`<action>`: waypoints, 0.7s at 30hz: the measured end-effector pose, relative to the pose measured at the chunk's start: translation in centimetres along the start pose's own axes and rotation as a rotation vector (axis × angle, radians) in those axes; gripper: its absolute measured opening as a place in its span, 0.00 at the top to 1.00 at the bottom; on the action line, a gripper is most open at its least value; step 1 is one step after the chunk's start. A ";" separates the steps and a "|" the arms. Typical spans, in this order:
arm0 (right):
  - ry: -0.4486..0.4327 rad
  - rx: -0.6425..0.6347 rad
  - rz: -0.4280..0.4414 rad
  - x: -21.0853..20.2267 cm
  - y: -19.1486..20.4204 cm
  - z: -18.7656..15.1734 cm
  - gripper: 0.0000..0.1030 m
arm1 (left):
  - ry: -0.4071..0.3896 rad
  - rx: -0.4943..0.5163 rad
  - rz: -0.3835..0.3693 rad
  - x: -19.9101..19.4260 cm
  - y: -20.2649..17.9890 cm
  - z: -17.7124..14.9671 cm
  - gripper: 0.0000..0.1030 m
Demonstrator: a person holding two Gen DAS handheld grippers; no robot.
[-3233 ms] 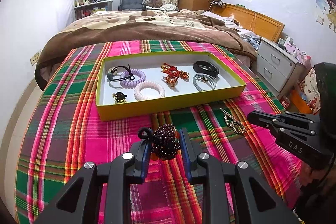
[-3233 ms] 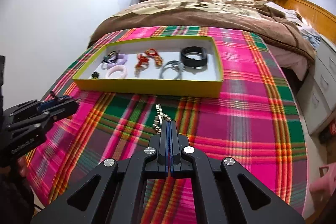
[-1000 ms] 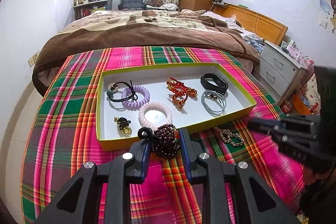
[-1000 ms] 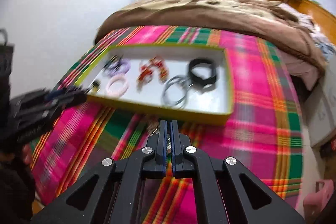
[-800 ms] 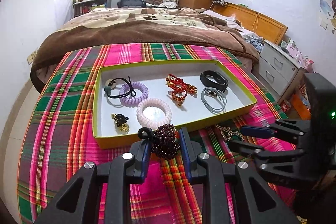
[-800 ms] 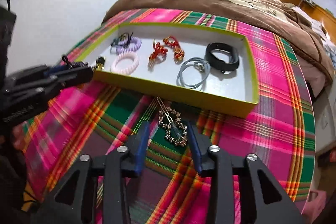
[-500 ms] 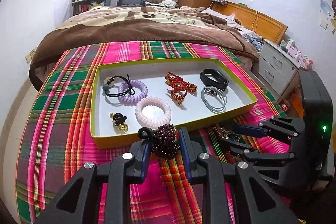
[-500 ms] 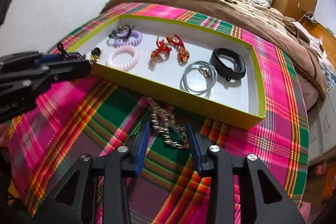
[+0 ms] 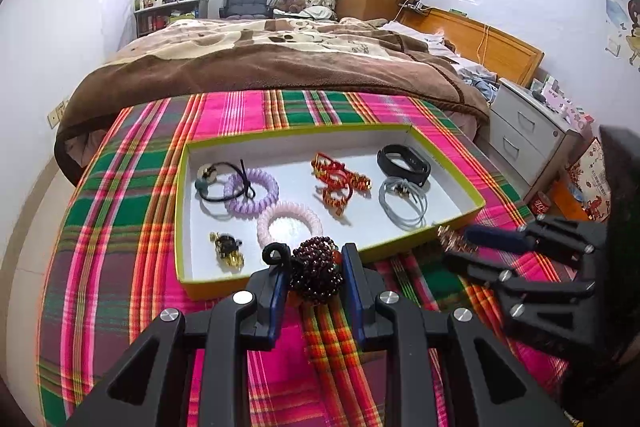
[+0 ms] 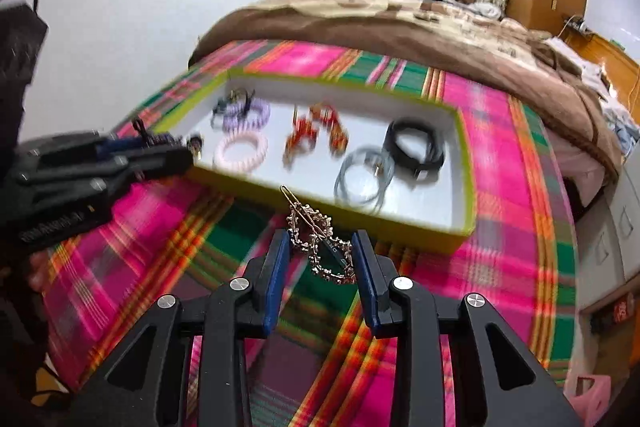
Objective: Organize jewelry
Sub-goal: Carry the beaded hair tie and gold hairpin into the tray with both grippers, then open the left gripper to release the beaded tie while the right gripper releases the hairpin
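Two tongs are mine. My left tongs (image 9: pixel 315 277) squeeze a dark red beaded hair tie (image 9: pixel 316 273) just above the near wall of the yellow-green cardboard tray (image 9: pixel 460 215). My right tongs (image 10: pixel 320 259) are closing, pads not yet pressing the gold leaf-shaped hair clip (image 10: pixel 320 247) between them, over the pink and green plaid tabletop (image 10: pixel 500 163), just beside the tray.

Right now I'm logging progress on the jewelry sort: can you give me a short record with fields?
surface: plaid cloth
tray: yellow-rimmed tray, holding hair ties, bracelets and a black band
left claw: shut on dark beaded hair tie, just short of the tray
right claw: closing around gold hair clip
still outside tray: beaded tie, gold clip
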State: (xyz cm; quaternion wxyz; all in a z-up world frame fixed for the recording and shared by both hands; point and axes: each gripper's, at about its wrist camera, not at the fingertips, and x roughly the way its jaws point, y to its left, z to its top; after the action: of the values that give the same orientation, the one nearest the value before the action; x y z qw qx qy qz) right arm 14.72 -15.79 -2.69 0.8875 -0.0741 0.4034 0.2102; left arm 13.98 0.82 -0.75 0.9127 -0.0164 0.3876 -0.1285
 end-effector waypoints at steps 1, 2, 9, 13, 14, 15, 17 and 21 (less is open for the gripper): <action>-0.011 0.002 0.000 -0.2 -0.1 0.6 0.68 | -0.005 0.000 0.000 0.0 0.0 0.3 0.75; -0.021 0.009 -0.002 -0.4 -0.4 1.3 0.68 | -0.012 0.001 -0.001 0.0 0.1 0.6 0.75; -0.049 0.049 -0.043 1.9 -2.8 5.8 0.68 | -0.035 0.018 0.038 1.2 0.3 2.5 0.75; -0.044 0.034 -0.053 4.0 -3.5 7.2 0.68 | -0.027 0.014 0.050 2.6 0.4 3.1 0.74; -0.041 0.037 -0.052 4.6 -3.7 7.5 0.68 | -0.023 0.015 0.051 3.0 0.5 3.1 0.74; -0.034 0.043 -0.050 5.3 -3.9 7.8 0.68 | -0.016 0.013 0.052 3.4 0.6 3.1 0.74; -0.028 0.052 -0.051 6.0 -4.3 8.0 0.68 | -0.003 0.008 0.045 4.0 0.7 3.0 0.74; -0.009 0.026 -0.069 7.4 -4.2 8.1 0.68 | 0.019 -0.009 0.050 5.2 1.3 2.8 0.74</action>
State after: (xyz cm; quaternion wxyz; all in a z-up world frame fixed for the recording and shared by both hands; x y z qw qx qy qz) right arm 26.44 -14.76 -3.02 0.8969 -0.0753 0.3994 0.1743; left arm 19.70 0.63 -2.62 0.9118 -0.0093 0.3971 -0.1039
